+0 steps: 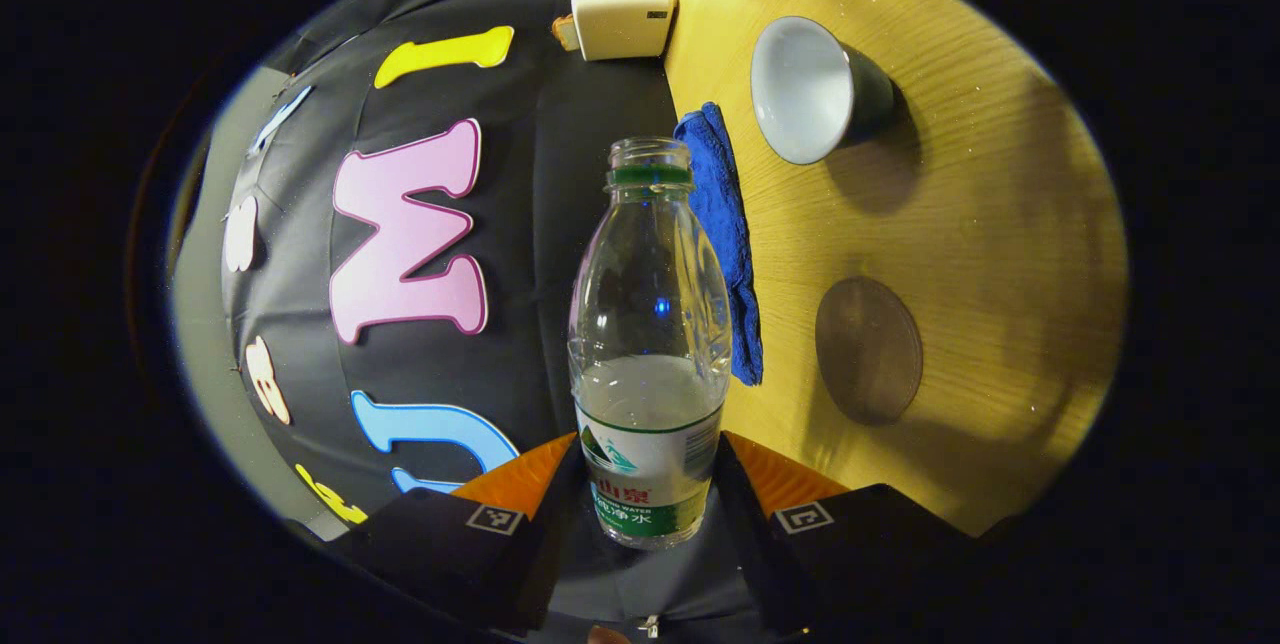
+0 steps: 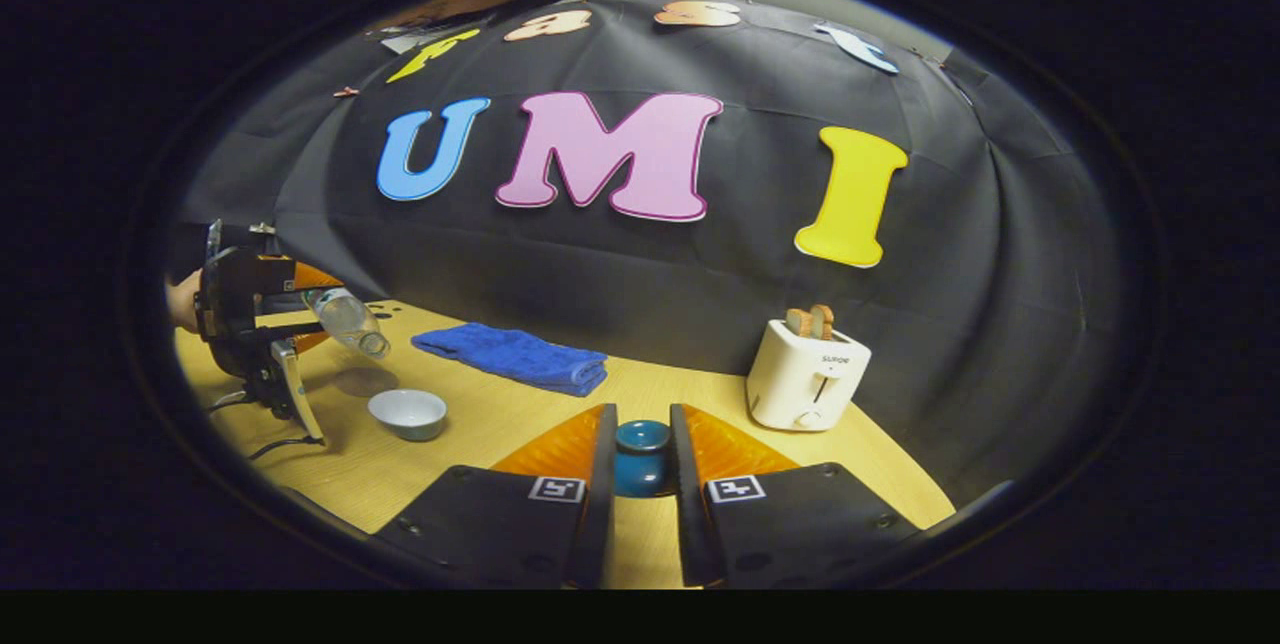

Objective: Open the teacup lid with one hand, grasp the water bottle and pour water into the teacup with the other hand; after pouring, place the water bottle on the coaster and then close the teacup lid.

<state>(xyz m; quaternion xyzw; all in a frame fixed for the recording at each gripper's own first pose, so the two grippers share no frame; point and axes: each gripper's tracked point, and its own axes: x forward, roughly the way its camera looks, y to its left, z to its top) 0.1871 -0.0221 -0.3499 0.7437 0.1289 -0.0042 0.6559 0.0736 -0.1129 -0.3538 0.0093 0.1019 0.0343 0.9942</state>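
My left gripper (image 1: 648, 472) is shut on a clear uncapped water bottle (image 1: 650, 324), gripping it at the label; it is partly filled. The bottle is tipped, mouth toward the open teacup (image 1: 815, 89), pale inside, on the wooden table (image 1: 1000, 224). I see no stream of water. A round brown coaster (image 1: 868, 349) lies bare near the cup. My right gripper (image 2: 641, 446) is shut on the dark teal teacup lid (image 2: 641, 454), held above the table. In the right gripper view the left gripper (image 2: 250, 324) tilts the bottle (image 2: 345, 319) above the teacup (image 2: 407, 414).
A folded blue towel (image 2: 515, 356) lies along the table's back edge by the wall, also the blue towel (image 1: 725, 244). A white toaster (image 2: 805, 374) with bread in it stands at the back right, and the toaster (image 1: 622, 16) sits beyond the cup. A hand (image 2: 183, 302) holds the left gripper.
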